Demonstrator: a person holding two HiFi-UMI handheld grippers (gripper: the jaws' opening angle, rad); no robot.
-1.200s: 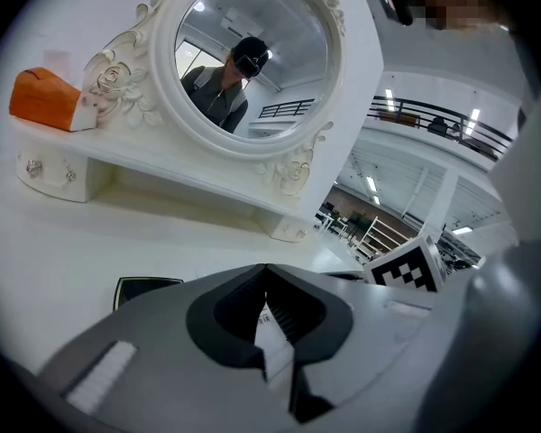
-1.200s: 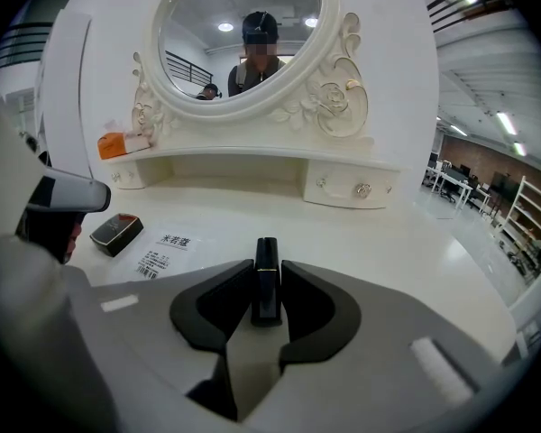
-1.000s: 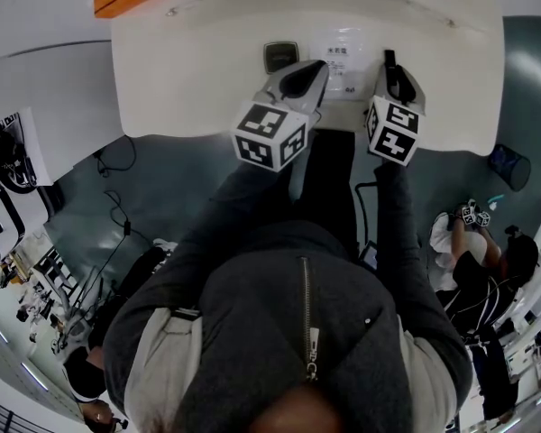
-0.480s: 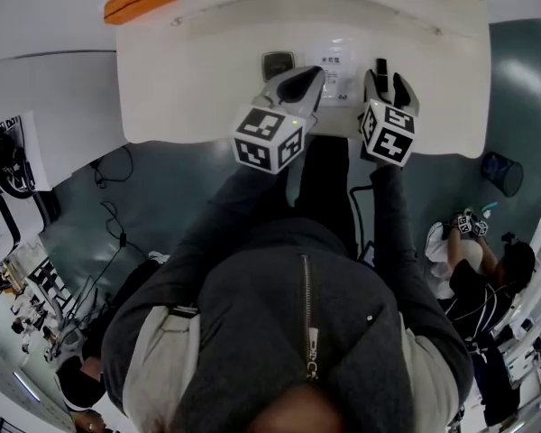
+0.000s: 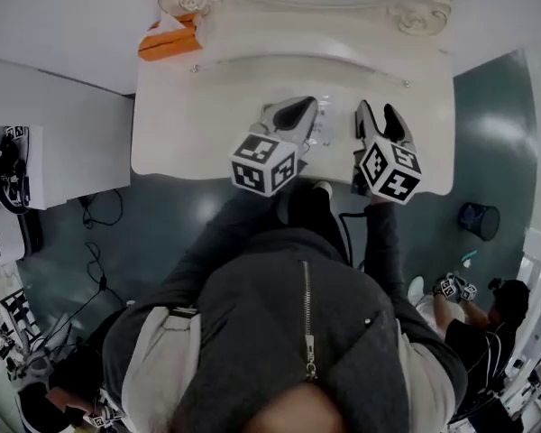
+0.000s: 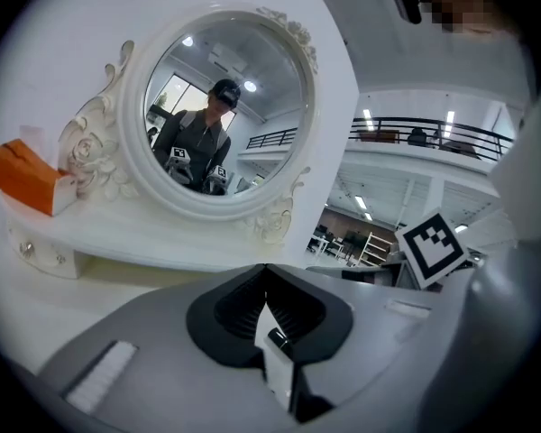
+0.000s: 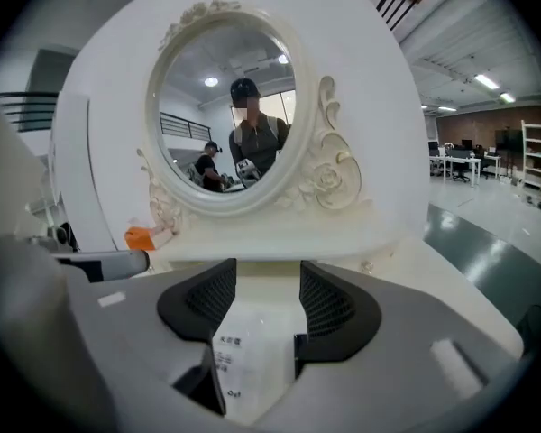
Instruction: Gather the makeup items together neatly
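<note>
Both grippers hang above the near part of the white tabletop, higher than a second ago. The left gripper is closed, tips touching. The right gripper has just been opening: jaws apart, only a printed paper lying below them. The dark compact seen earlier, left of that paper, is now hidden behind the left gripper.

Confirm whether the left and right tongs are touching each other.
Apart: head view shows a strip of white table between the left tongs and right tongs.
</note>
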